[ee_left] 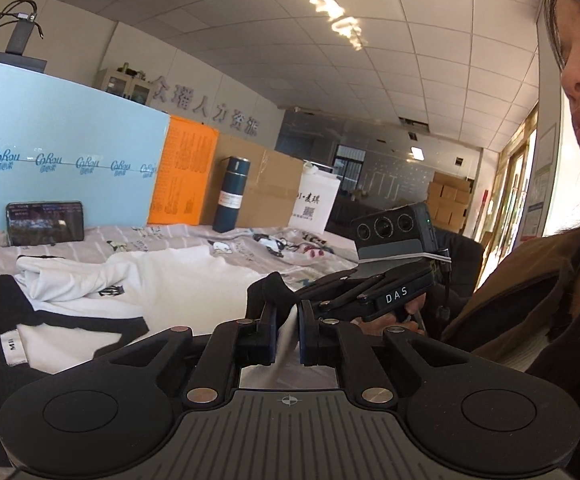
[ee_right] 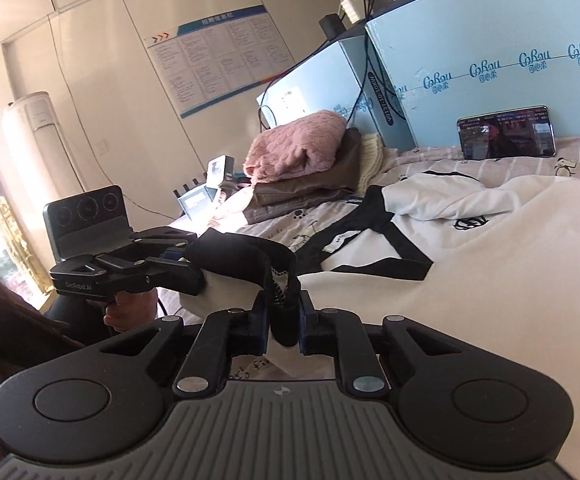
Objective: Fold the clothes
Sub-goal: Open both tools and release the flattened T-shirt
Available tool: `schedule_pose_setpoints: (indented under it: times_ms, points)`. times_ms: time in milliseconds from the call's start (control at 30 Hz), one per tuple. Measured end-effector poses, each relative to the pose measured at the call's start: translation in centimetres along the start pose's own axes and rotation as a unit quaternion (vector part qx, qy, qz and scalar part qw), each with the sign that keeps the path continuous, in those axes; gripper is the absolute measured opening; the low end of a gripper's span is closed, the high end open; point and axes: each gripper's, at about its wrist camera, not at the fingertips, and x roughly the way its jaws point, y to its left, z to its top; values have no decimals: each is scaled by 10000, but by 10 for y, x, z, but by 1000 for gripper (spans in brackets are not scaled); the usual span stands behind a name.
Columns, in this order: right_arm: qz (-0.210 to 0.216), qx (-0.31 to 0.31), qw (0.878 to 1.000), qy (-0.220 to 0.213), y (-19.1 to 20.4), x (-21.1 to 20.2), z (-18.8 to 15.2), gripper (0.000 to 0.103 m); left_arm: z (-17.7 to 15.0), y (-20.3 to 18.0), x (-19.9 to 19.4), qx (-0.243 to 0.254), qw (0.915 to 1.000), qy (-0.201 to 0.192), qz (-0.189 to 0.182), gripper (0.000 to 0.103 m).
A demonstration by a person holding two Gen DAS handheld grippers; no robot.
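Observation:
A white shirt with black trim (ee_right: pixel 470 264) lies spread on a cartoon-print sheet (ee_left: pixel 249 240), its black-edged collar and label (ee_right: pixel 342 240) facing up. One sleeve is lifted off the sheet by its black cuff (ee_right: pixel 245 256). My right gripper (ee_right: pixel 285 316) is shut on that cuff, with black fabric pinched between its pads. My left gripper (ee_left: pixel 287 320) is shut on the same sleeve end, white cloth between its pads and the black cuff bunched over its left finger. The two grippers face each other, close together, each held in a hand.
A phone (ee_right: pixel 506 132) leans against a pale blue box (ee_right: pixel 490 60) at the back. A pile of folded clothes topped with pink (ee_right: pixel 302 148) sits at the sheet's far corner. A dark bottle (ee_left: pixel 231 194), orange box (ee_left: pixel 183 176) and white bag (ee_left: pixel 316 204) line the back edge. A person's brown sleeve (ee_left: pixel 530 300) is close by.

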Motion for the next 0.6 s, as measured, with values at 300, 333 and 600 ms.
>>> schedule_pose_setpoints:
  times_ms: [300,333,600]
  points:
    - [511,643,9935,793,15,-4,-54,38,-24,-15,9,-445,9958,444,-665,27]
    - [572,623,9930,827,16,-6,-54,42,-19,-17,9,-331,9962,372,-712,39]
    - [-355,249,9985,-347,-9,-52,-2,67,43,19,28,270,9922,205,1197,70]
